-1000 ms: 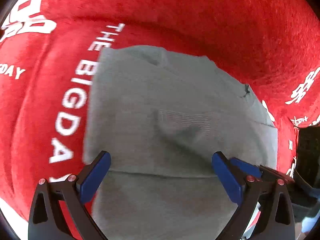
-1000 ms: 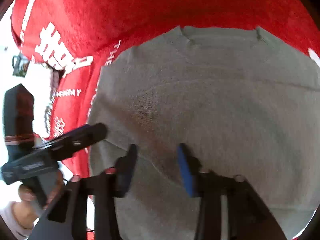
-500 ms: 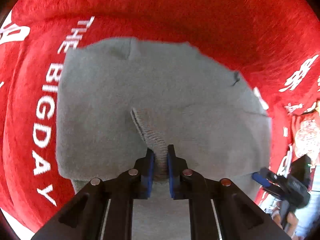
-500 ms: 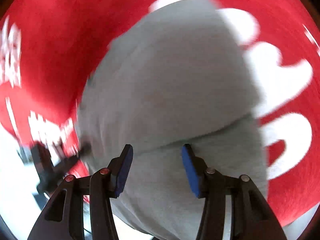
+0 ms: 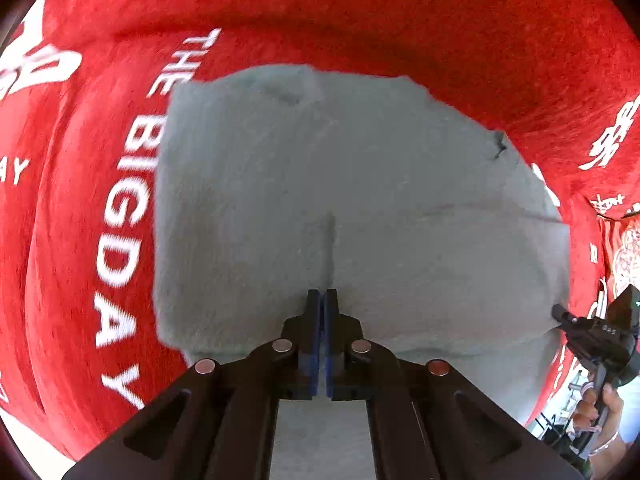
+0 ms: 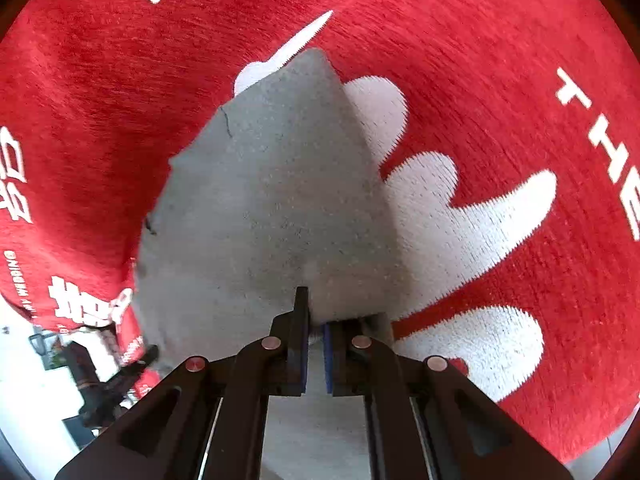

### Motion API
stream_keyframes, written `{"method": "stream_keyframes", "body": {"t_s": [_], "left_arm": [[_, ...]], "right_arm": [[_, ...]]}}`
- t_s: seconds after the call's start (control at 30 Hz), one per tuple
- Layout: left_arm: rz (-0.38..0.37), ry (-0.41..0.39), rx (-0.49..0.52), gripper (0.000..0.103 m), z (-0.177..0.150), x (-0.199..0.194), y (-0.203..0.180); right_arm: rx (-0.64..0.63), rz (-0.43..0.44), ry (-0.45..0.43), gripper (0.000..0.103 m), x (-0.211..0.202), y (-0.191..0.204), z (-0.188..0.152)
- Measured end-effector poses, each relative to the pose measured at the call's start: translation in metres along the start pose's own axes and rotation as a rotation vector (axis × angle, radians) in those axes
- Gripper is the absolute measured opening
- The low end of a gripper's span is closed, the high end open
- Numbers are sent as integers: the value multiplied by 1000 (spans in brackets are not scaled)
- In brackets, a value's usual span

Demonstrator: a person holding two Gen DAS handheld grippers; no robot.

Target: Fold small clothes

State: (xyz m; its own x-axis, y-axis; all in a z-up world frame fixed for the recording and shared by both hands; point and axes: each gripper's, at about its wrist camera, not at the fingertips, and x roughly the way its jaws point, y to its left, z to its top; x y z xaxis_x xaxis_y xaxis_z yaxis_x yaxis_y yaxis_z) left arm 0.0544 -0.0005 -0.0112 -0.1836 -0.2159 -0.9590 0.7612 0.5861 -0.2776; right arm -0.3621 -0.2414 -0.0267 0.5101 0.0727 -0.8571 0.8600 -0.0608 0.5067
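Note:
A small grey knit top (image 5: 360, 184) lies partly folded on a red blanket (image 5: 360, 12) with white lettering. My left gripper (image 5: 322, 300) is shut on a pinched ridge of the grey fabric near its near edge. In the right wrist view the grey top (image 6: 264, 208) rises as a lifted flap. My right gripper (image 6: 315, 312) is shut on its near edge, with fabric bunched between the blue pads. The right gripper also shows at the right edge of the left wrist view (image 5: 560, 314), at the garment's side.
The red blanket (image 6: 500, 80) carries large white shapes and the words THE BIGDAY (image 5: 132, 184). A white floor (image 6: 28, 392) and dark objects lie beyond the blanket's edge at lower left. A hand (image 5: 608, 408) holds the right gripper's handle.
My right gripper has shut on the garment's edge and lifted it into a flap. My left gripper stays shut on the fabric and has pulled it flatter.

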Motion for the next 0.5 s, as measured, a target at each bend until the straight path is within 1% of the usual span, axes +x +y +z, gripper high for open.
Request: {"method": "stream_keyframes", "body": {"t_s": [0.03,0.07,0.1,0.17,0.2,0.23,0.27,0.33,0.4,0.5], "left_arm": [[-1,-2,-6,3,-2,-1,1],[3,-5,-11,3,-3,-3,2],[18,-10,-9,3,-3,-5,2],[60,-24,7,3,-3,-13,2],[66,-31,11,3,-3,-17,1],[74,-45,15,3,-1,-23,0],[84,-63,23,3,0,-29,-3],[87,-84,41,3,2,-39,-8],[80,-102,60,3,5,-47,-18],[83,-97,96,3,9,-41,-34]], "right_arm": [[3,15,17,6,0,-3,0],[2,20,30,10,-1,-3,0],[-12,15,54,10,-2,-1,-1],[-58,-22,85,19,-7,4,-5],[-93,-43,91,22,-11,10,-8],[-127,-55,80,31,-17,17,-10],[-143,-55,60,42,-23,22,-10],[-143,-43,-14,50,-40,24,-6],[-93,-26,-70,50,-52,20,8],[21,0,-83,50,-41,6,39]]}}
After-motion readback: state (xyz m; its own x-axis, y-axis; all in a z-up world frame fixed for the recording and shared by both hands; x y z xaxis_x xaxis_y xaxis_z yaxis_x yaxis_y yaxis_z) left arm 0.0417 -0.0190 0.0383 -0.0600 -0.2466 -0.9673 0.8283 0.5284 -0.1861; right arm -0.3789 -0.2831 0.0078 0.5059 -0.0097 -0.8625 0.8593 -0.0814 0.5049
